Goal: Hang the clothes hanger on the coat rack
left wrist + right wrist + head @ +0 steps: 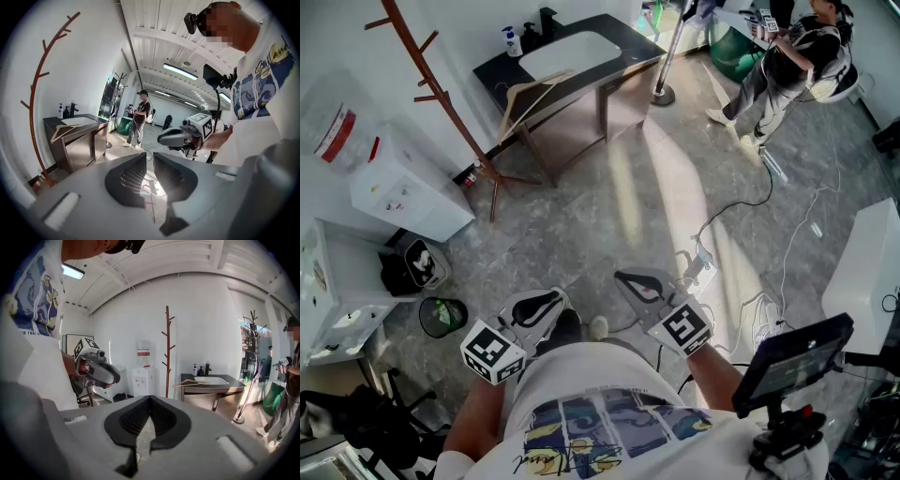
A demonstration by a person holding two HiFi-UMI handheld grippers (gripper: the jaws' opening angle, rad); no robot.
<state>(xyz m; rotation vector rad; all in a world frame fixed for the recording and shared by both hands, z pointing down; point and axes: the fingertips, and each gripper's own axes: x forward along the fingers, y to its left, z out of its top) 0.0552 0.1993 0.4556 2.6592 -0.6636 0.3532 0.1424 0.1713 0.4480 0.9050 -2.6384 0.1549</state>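
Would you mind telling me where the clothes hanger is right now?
In the head view the hanger lies at upper left, on the left end of the dark counter, beside the sink and just right of the coat rack.

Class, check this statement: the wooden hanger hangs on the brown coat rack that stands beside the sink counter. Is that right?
Not quite. The wooden hanger is not on the coat rack; it lies on the corner of the sink counter, as the head view shows. The rack does stand beside the counter.
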